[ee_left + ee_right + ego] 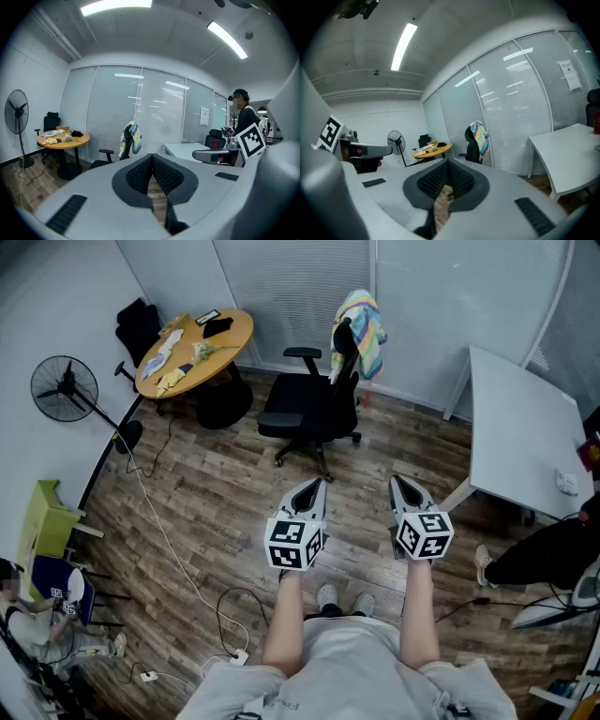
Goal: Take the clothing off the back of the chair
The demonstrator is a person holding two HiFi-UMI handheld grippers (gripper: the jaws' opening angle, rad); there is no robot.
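Both jaws were clenched with nothing in them, left gripper and right gripper side by side at lower centre. The striped clothing hung over the back of the black chair, upper middle, well apart from both.

Closed, empty right claw; striped clothing on chair back beyond

I hold two tongs: left tongs, right tongs. I count one striped garment, one fan, two black chairs: near chair, far chair; two desks: round desk, white desk.
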